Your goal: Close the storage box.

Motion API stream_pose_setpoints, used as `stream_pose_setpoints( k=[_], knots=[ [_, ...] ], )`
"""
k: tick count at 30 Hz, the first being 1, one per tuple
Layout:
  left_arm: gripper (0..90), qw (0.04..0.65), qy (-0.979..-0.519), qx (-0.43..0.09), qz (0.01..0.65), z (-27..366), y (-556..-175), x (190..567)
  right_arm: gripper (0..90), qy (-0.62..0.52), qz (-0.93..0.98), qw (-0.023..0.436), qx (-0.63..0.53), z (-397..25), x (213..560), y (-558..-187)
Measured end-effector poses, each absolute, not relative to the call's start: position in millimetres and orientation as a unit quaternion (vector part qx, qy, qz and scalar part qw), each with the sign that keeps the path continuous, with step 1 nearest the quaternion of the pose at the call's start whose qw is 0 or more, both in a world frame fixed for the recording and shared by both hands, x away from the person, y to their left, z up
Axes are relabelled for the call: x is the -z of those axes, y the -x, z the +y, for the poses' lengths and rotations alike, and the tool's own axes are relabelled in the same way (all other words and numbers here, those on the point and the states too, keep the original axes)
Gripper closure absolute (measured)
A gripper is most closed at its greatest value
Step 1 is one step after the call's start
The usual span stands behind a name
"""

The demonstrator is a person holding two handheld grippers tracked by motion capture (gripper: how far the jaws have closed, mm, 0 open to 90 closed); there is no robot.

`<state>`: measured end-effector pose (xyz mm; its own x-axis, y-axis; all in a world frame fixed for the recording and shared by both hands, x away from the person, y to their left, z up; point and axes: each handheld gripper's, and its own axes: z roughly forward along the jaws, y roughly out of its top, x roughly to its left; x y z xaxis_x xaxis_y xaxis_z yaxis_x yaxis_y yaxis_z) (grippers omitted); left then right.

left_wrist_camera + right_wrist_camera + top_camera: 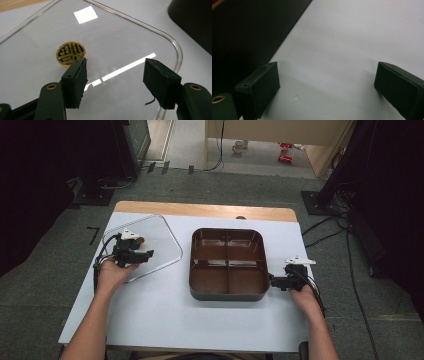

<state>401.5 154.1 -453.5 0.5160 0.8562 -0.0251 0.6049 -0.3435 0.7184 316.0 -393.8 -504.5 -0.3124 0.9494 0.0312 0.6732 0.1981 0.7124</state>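
- The work in hand looks like fitting the clear lid point(145, 245) onto the brown four-compartment tray point(227, 262); the step appears to be the approach to grasping the lid.
- The lid lies flat on the bench point(165, 320), left of the tray and apart from it. The tray sits at the middle of the bench, empty as far as I can tell.
- The left gripper point(134, 254) hovers over the near-left part of the lid, its jaws spread wide with nothing between them. In the left gripper view the left gripper point(115, 80) looks down through the clear plastic.
- The right gripper point(277, 282) rests just beside the tray's near-right corner, jaws spread over bare bench; whether it touches the tray wall is unclear.
- Next move, as I judge it: bring the left jaws to the lid's raised rim point(175, 47) and pinch it, since the flat middle offers no hold.
- A round gold sticker point(71, 53) sits on the lid, bearing a dark pattern that may be stylised characters; I cannot read it. No other writing shows.
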Motion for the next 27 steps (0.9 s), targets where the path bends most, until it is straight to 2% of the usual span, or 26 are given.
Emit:
stream_pose_setpoints(
  k=[11,21,24,27],
  knots=[
    [39.0,0.339,-0.784,-0.183,0.487,169.0,-429.9,460.1,5.4,-0.546,0.744,0.215,-0.321,-393.8,504.5,-316.0],
    [47.3,0.319,-0.795,-0.197,0.477,162.5,-445.2,472.2,5.4,-0.546,0.744,0.215,-0.322,-393.8,504.5,-316.0],
    [57.9,0.312,-0.794,-0.211,0.476,163.4,-445.5,473.5,5.4,-0.546,0.744,0.215,-0.322,-393.8,504.5,-316.0],
    [58.3,0.324,-0.79,-0.198,0.481,166.5,-446.9,475.3,5.4,-0.546,0.743,0.215,-0.322,-393.8,504.5,-316.0]
  ],
)
